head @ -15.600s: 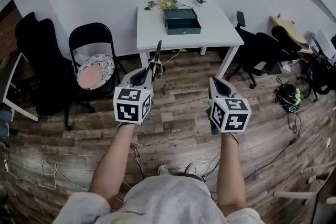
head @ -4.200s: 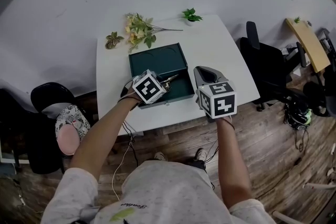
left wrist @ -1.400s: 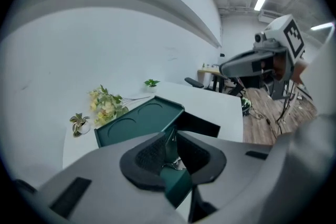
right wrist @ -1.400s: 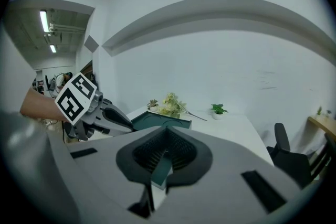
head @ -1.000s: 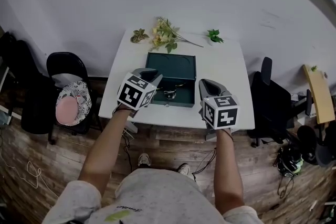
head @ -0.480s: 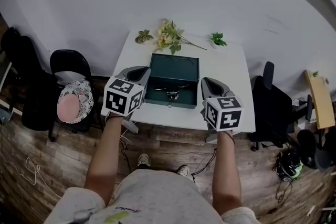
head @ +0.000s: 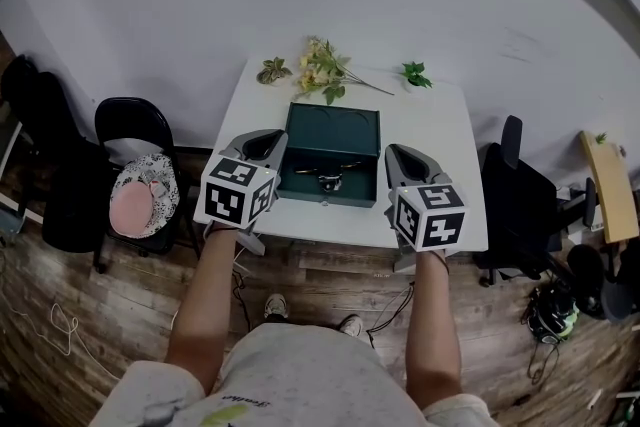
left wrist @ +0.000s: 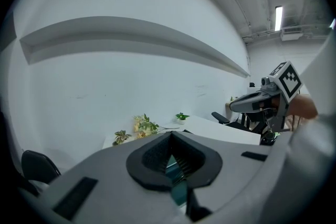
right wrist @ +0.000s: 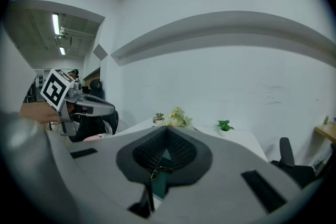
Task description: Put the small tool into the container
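Describer: Bench, white, seen from above, with a dark green container lying open on it. Flowers and a small potted plant sit beyond it, on the wall side.

Listener: Where is the small tool?

Describer: The small tool lies inside the container, close to its front wall. Neither gripper touches it.

Listener: And the grippers?

Describer: A person holds one in each hand. The left gripper sits just outside the container's left front corner. A second ago it reached in over the container. Its jaws have just been closing and now meet, with nothing between them. The right gripper hovers by the container's right front corner, its jaws together too and empty.

Listener: What does that mean for the task?

Describer: The tool looks delivered. It rests in the container, and the left gripper has let go and drawn back. I judge the task essentially done, with nothing left to carry.
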`<state>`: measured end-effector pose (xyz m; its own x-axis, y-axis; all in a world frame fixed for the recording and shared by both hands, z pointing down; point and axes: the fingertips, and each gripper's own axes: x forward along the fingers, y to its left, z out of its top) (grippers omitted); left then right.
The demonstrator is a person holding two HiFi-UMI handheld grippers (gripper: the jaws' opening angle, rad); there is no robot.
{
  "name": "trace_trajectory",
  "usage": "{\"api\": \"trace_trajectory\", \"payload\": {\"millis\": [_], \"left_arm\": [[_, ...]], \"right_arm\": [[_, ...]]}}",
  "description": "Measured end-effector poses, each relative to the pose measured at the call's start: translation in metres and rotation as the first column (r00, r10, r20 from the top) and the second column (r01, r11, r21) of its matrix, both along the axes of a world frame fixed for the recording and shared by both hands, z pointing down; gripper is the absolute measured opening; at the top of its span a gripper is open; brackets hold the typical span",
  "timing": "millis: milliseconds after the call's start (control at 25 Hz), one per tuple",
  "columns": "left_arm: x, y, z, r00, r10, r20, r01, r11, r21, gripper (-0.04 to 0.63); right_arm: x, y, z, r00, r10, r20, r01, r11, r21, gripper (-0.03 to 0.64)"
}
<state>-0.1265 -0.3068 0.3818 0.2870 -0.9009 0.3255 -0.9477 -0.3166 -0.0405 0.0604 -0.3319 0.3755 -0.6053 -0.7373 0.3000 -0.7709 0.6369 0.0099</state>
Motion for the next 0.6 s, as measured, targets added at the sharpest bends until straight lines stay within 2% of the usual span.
{"api": "trace_trajectory", "payload": {"millis": [600], "left_arm": [[0.0057,-0.0096,0.0089,1.0,0.013,-0.002,-0.013,1.0,-0.015,-0.002]], "right_arm": [[0.0031,-0.0074,0.0042,1.0,0.008,-0.005,-0.008,1.0,-0.008,0.003]]}}
